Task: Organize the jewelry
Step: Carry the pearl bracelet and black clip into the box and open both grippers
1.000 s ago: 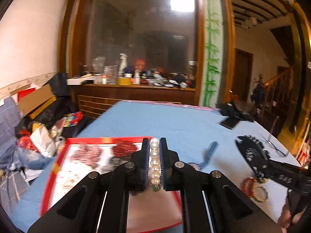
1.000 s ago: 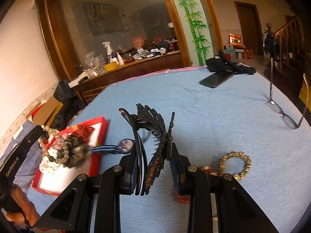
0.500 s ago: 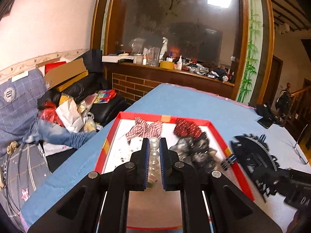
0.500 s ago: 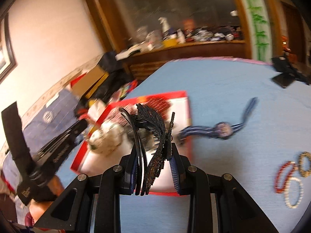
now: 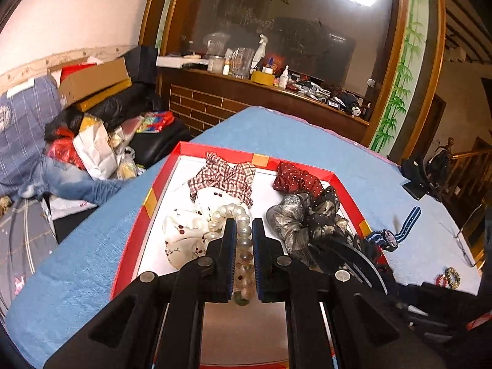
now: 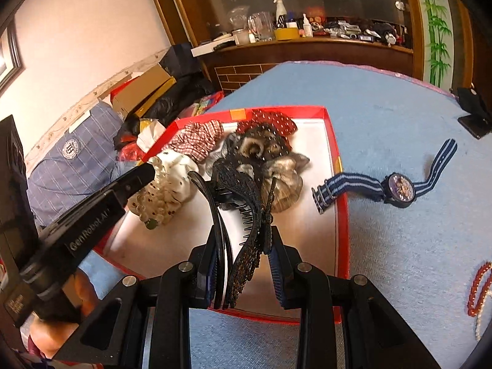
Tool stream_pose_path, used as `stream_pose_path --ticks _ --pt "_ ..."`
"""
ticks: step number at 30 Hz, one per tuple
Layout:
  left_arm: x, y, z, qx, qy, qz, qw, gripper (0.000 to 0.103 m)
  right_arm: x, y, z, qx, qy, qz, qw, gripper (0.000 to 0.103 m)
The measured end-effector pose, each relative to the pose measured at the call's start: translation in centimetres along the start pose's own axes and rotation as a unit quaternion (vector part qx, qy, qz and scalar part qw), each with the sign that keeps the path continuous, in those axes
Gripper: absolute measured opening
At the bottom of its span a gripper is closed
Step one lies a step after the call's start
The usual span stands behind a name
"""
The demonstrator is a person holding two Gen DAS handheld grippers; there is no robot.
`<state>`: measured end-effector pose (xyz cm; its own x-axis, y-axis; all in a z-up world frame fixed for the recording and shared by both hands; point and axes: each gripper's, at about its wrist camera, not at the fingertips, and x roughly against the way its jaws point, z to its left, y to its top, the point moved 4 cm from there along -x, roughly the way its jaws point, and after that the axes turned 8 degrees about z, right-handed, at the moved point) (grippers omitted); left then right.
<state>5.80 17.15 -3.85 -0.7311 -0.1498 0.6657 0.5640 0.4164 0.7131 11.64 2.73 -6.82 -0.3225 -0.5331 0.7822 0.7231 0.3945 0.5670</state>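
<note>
home | blue-clothed table (image 5: 276, 135) | cluttered wooden counter (image 5: 264, 92) | piled boxes (image 5: 92, 83) | stair railing (image 5: 467, 160)

White lettering reading "GenRobot.AI" runs along the side of the left claw (image 6: 144, 173), just beside the red box (image 6: 333, 141). Beyond that box, a round crest on the blue checked cloth (image 6: 70, 148) is too small to read.

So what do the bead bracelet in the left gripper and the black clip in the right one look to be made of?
Bead bracelet: glossy off-white round beads with soft highlights, pearl or imitation pearl; one dull green bead at the end. Black clip: seemingly rigid plastic with moulded comb teeth, its outer face rough and speckled, likely glitter or tiny stones.
</note>
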Motion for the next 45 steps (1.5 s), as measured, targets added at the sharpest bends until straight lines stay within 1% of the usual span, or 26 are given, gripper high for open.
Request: stream_pose_path --ticks 5,10,17,18,20,21,22,26,28,36,41,45 --pt "-0.8 0.1 0.6 0.019 -0.013 0.015 0.9996 0.009 -0.5 -0.1 0.2 0.005 0.0 0.006 1.0 0.033" --pt "-1.1 0.1 0.8 0.021 -0.013 0.018 0.9995 0.009 -0.8 -0.3 0.3 0.007 -0.002 0.012 1.0 0.034" --pt "-1.0 0.0 0.9 0.024 -0.009 0.017 0.9995 0.01 -0.3 -0.4 0.2 0.009 -0.006 0.008 1.0 0.035" --pt "-1.0 0.1 1.0 0.025 -0.009 0.016 0.9995 0.011 -0.2 -0.4 0.3 0.011 -0.008 0.006 1.0 0.037" --pt "-0.8 0.1 1.0 0.025 -0.009 0.013 0.9996 0.019 0.4 -0.5 0.5 0.016 -0.013 -0.003 1.0 0.047" --pt "-0.7 0.1 0.9 0.024 -0.008 0.009 0.9996 0.025 0.7 -0.5 0.6 0.019 -0.015 -0.008 1.0 0.054" --pt "-0.5 0.1 0.9 0.023 -0.007 0.003 0.9997 0.027 1.0 -0.4 0.7 0.021 -0.016 -0.014 1.0 0.056" --pt "0.3 0.3 0.7 0.017 -0.007 -0.015 0.9997 0.033 2.0 -0.4 0.7 0.024 -0.015 -0.028 0.999 0.056" --pt "0.7 0.3 0.6 0.016 -0.005 -0.024 0.9996 0.043 2.5 -0.3 0.5 0.02 -0.009 -0.034 0.999 0.056" --pt "1.9 0.4 0.7 0.018 0.003 -0.054 0.9984 0.045 5.6 -0.1 -1.6 -0.019 0.008 -0.072 0.997 0.056" --pt "2.1 0.5 0.8 0.017 0.008 -0.057 0.9982 0.046 6.3 -0.2 -3.8 -0.063 0.024 -0.071 0.995 0.056" --pt "2.2 0.5 0.7 0.014 0.015 -0.058 0.9981 0.046 6.4 -0.2 -5.0 -0.087 0.024 -0.067 0.994 0.056"
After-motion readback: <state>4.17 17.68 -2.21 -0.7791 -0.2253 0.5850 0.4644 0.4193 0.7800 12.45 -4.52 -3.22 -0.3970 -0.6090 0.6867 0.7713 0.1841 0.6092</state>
